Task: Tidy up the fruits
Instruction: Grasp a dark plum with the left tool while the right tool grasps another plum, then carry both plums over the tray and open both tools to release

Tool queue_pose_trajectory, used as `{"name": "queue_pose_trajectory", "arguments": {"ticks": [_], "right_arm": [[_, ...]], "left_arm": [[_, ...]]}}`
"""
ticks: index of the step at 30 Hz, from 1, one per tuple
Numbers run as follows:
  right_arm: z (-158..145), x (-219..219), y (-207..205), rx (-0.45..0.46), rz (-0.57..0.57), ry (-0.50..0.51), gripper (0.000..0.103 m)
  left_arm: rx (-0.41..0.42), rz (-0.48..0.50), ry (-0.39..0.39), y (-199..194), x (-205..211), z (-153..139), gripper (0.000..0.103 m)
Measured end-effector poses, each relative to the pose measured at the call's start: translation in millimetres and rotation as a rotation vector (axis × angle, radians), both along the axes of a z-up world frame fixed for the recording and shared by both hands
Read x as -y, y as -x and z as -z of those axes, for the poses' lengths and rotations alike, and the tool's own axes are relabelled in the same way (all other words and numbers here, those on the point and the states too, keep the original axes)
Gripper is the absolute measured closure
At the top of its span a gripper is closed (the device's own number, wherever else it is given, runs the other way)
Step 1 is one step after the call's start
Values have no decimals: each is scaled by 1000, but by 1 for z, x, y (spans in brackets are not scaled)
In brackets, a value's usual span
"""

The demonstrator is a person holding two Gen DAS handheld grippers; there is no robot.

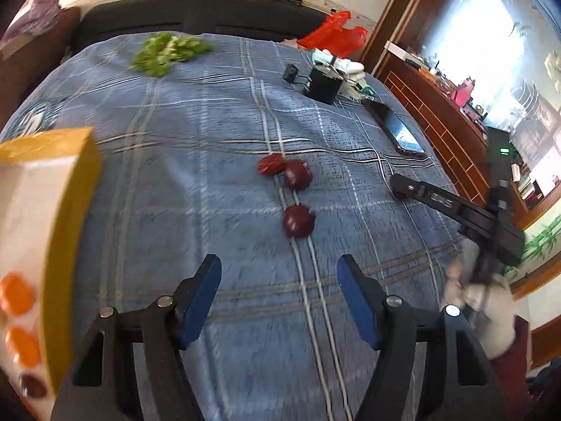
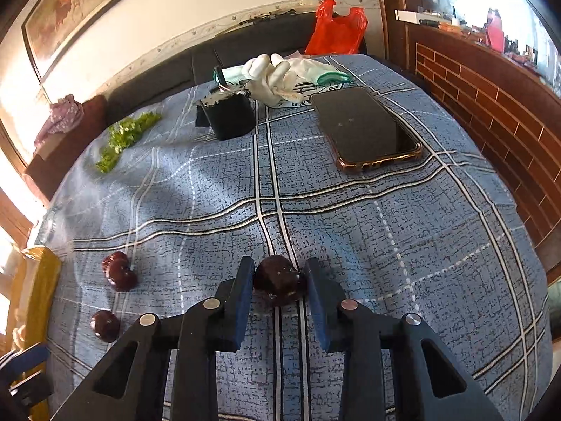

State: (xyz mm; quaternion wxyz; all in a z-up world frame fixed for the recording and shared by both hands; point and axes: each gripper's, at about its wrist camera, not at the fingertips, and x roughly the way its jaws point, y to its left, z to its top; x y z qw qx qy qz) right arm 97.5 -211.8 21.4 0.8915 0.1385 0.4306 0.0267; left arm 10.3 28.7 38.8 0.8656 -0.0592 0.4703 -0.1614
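Left to right on the blue plaid tabletop [image 2: 385, 210]: yellow box [image 1: 66, 210] at left edge, left gripper [image 1: 278, 298] spread wide and empty, three dark red fruits [image 1: 298, 222] mid-cloth, fourth dark red fruit [image 2: 279, 280] between barely parted right gripper [image 2: 278, 280] fingers, contact unclear.

Both cameras sit just behind their own fingers and look forward and down on the bed [image 1: 210, 133]. The left view looks from farther back and sees the right gripper [image 1: 398, 187] at its right edge. Both views share 3 dark fruits [image 2: 121, 275], the phone [image 2: 364, 126] and the red bag [image 1: 333, 31].
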Motion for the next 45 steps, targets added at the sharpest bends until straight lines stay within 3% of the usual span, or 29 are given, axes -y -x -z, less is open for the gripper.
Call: {"name": "queue_pose_trajectory", "arguments": {"ticks": [7,8,10,15,19,23,29,33,38,45], "right_arm": [[-2,7,2,5,-18,-78,71],[-2,6,2,5,-20,-80,71],[-3,5,2,8,-25,-84,71],[-8,4,5,25,-22,-86,71],[-14,1,8,49,-34,-83,71],[-23,-10,17,101,-61,-56,71],[-32,-39,30,142,-106,-2,71],[-45,-67,46,162,-157,14,71],[-65,-127,80,167,-312,-49,70],[-88,-231,127,179,-585,-100,70]], "left_arm": [[2,47,-89,-35,35,24,39],[10,53,-99,-37,37,26,46],[31,47,-138,-39,40,27,80],[39,31,-131,-32,32,19,79],[63,-26,-67,-10,6,-3,79],[115,-103,-22,23,-37,-33,78],[133,-264,-38,59,-115,-53,78],[166,-369,-5,90,-169,-64,78],[171,-497,21,124,-229,-64,78],[137,-612,48,146,-277,-45,78]]}}
